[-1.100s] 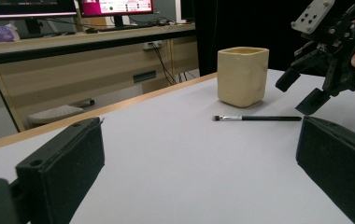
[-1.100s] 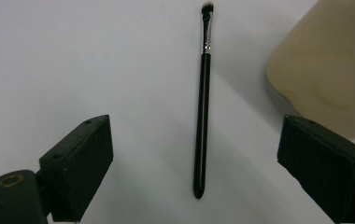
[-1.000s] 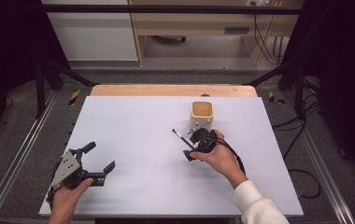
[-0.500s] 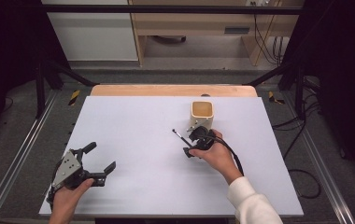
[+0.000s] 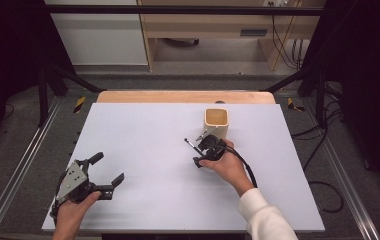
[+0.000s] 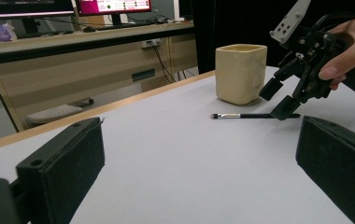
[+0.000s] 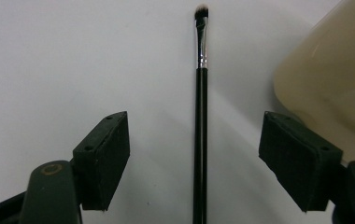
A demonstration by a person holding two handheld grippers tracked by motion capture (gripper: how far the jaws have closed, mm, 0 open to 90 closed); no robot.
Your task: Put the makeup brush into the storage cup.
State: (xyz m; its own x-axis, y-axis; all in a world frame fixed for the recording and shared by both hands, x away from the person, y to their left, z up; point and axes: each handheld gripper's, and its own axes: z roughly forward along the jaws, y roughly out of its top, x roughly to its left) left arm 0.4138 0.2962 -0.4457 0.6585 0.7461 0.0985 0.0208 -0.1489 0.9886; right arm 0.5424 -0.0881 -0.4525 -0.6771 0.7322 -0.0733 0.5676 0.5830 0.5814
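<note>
Right tool [image 7: 194, 158] astride brush [image 7: 201, 116] — untouched

Taking the cup [image 5: 216, 123] as the landmark, it stands on the table [image 5: 143, 130] toward the far edge and right of the middle, and the brush [image 7: 201, 116] lies flat on the table just beside its near-left side, bristle end pointing away from the cup and toward the far left. The right gripper [image 5: 201, 151] sits directly in front of the cup over the brush's handle, the handle running between its two jaws with a gap on either side. The left gripper [image 5: 109, 170] is well apart from the cup, far to its left and nearer the person, by the table's near left corner.
</note>
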